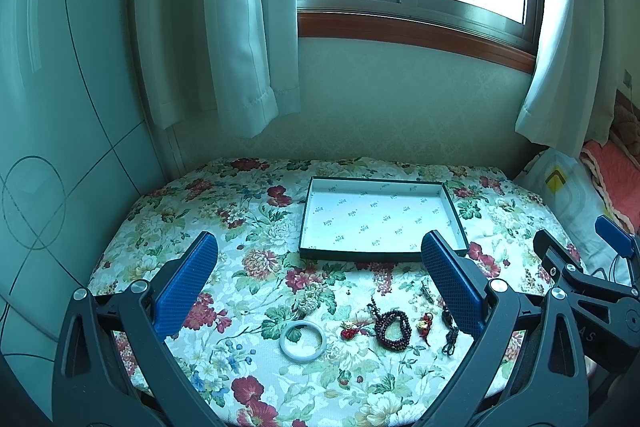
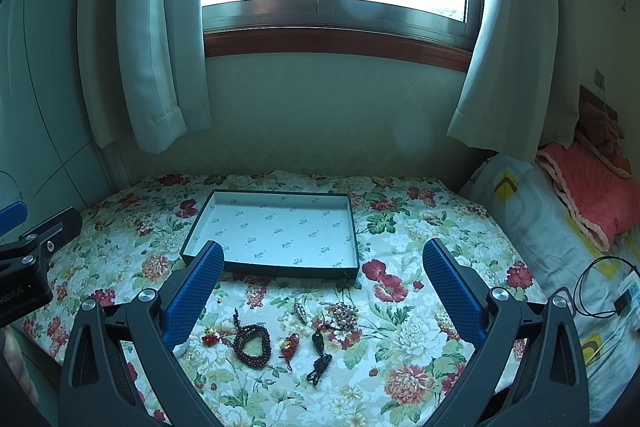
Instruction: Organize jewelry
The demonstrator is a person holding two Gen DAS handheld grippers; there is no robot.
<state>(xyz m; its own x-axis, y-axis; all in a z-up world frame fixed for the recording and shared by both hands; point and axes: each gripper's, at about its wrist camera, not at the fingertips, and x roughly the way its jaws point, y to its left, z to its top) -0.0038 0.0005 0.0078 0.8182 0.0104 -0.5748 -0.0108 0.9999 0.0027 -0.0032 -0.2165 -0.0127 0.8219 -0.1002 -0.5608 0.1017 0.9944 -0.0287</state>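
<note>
Tray [image 1: 382, 219] lies behind jewelry row [image 1: 394, 325].

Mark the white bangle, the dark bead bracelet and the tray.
white bangle [image 1: 302, 340]: left wrist view, on the ring's lower-left band.
dark bead bracelet [image 2: 252, 343]: right wrist view, on the left side of the bead loop.
tray [image 2: 276, 233]: right wrist view, on the bare patterned floor inside.

Blue textured fingers [image 1: 192, 279] sit on black frames. Between them in the left wrist view lie a white bangle [image 1: 302, 340], a dark red bead bracelet [image 1: 394, 325] and small red-and-gold charms [image 1: 349, 330]. Ahead of the fingertips, the tray [image 1: 456, 211] is white inside with small dark printed motifs, rimmed dark green. The surface [image 1: 248, 227] wears cream cloth with red, pink and blue flowers and green leaves.
</note>
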